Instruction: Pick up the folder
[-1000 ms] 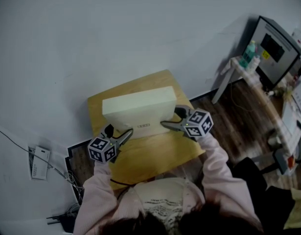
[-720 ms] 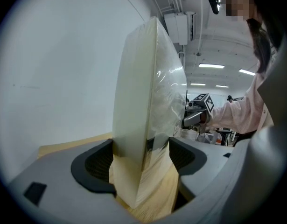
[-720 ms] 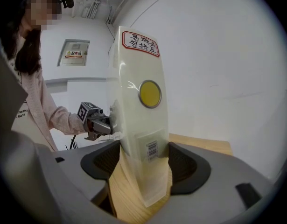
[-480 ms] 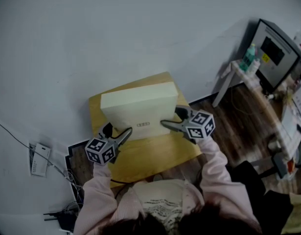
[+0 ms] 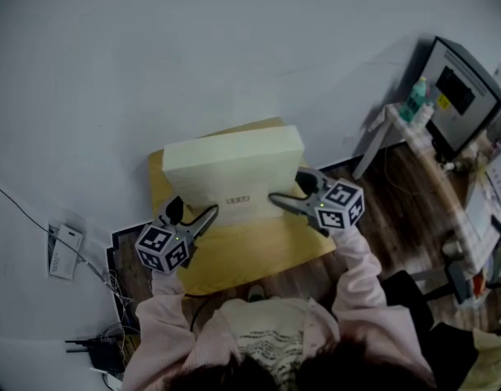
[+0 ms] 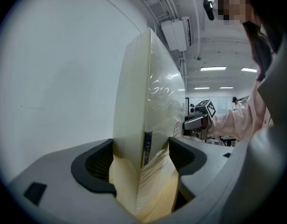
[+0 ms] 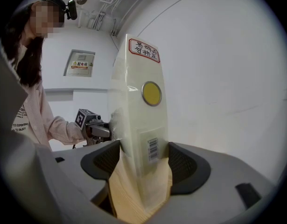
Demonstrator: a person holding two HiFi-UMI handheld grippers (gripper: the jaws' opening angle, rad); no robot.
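A thick cream box folder [image 5: 232,173] hangs above the small wooden table [image 5: 250,255], held at both ends. My left gripper [image 5: 203,218] is shut on its left end, and my right gripper [image 5: 287,199] is shut on its right end. In the left gripper view the folder [image 6: 150,101] stands on edge between the dark pads of the left gripper [image 6: 142,164], with the right gripper [image 6: 199,120] at its far end. The right gripper view shows the labelled end of the folder [image 7: 141,106] pinched in the right gripper [image 7: 144,164], with the left gripper [image 7: 93,124] beyond.
A white wall lies behind the table. A grey cabinet [image 5: 458,88] and a green bottle [image 5: 415,92] on a white stand are at the right. Cables and a white box [image 5: 63,259] lie on the floor at the left.
Both grippers have risen together with the folder between them. The folder has come further up off the wooden table.
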